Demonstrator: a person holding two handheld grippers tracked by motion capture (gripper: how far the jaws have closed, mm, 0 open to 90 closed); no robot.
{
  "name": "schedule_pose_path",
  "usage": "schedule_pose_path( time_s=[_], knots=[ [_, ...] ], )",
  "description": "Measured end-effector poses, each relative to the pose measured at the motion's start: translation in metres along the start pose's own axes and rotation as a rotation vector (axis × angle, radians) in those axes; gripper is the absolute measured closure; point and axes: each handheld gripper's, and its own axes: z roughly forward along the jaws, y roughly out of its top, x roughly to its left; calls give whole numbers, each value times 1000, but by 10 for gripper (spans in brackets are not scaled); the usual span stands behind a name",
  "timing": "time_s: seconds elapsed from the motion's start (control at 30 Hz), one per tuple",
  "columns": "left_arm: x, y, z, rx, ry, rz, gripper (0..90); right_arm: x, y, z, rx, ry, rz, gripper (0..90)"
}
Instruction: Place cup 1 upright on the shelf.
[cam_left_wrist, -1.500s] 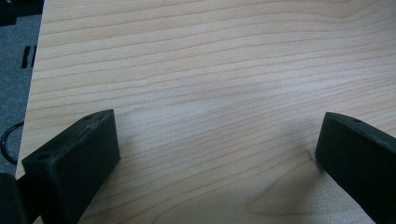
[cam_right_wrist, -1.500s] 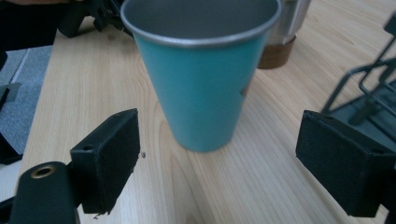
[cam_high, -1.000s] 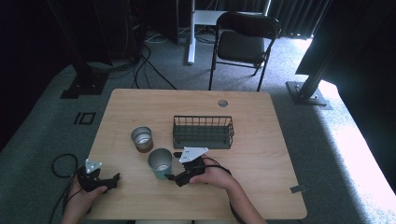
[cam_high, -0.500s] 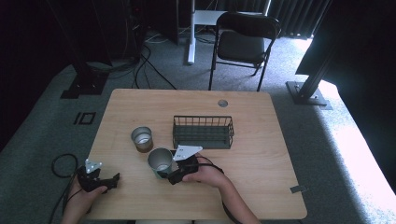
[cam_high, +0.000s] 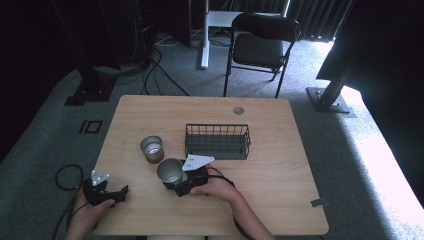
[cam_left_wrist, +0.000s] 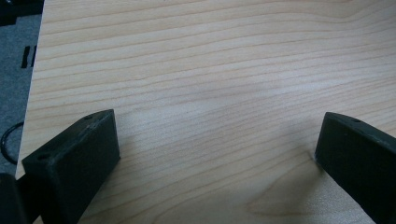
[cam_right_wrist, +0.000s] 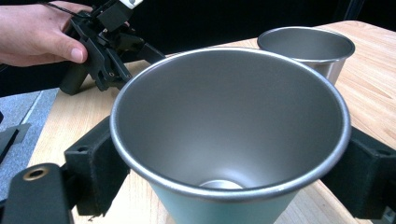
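A steel cup (cam_right_wrist: 229, 135) with a pale blue-green outside stands near the table's (cam_high: 280, 165) near left part, open end up, wider at the rim. The right gripper (cam_high: 181, 186) closes its jaws on the cup's sides, hand (cam_high: 212, 186) behind it. A second cup (cam_high: 152, 148) stands just beyond, a wire basket (cam_high: 218, 141) to the right. The left gripper (cam_high: 111, 194) rests at the near left edge, jaws wide apart over bare wood.

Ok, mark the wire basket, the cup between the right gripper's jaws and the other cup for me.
wire basket (cam_high: 218, 142), high view, on its front wall.
teal cup (cam_right_wrist: 224, 130), right gripper view, on its inner wall.
second cup (cam_high: 151, 147), high view, on its open mouth.
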Motion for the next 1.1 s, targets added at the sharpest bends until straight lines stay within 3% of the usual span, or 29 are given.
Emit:
schedule_pose_path(
  time_s=[0.13,0.4,0.63,1.1],
  knots=[
    [0,0,0,0,0,0,4,1,0,3,-11,2,10,116],
    [0,0,0,0,0,0,4,9,3,5,22,21,10,133],
    [0,0,0,0,0,0,5,9,9,3,-8,9,50,135],
    [0,0,0,-2,0,0,4,11,30,-6,-12,-1,35,135]
  ],
)
